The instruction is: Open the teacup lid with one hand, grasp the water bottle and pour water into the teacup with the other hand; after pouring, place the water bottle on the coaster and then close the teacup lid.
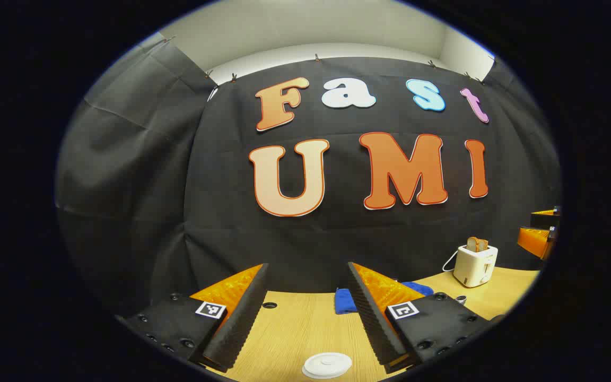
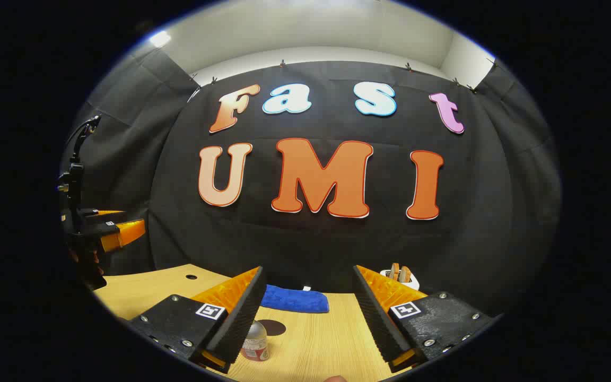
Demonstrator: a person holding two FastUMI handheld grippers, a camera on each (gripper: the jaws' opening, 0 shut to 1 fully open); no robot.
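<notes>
Left gripper [image 1: 305, 313] spread wide above the wooden surface [image 1: 295, 334], white teacup lid [image 1: 327, 365] just below between its fingers; blue cloth [image 1: 343, 300] and toaster [image 1: 475, 264] behind. Right gripper [image 2: 305, 313] also spread, empty, water bottle [image 2: 255, 342] beside its left finger, dark coaster [image 2: 272, 327] just behind the bottle.

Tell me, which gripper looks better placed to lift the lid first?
Left, probably. The round white teacup lid lies just below the open left gripper; the right gripper hovers by the small clear water bottle.
</notes>
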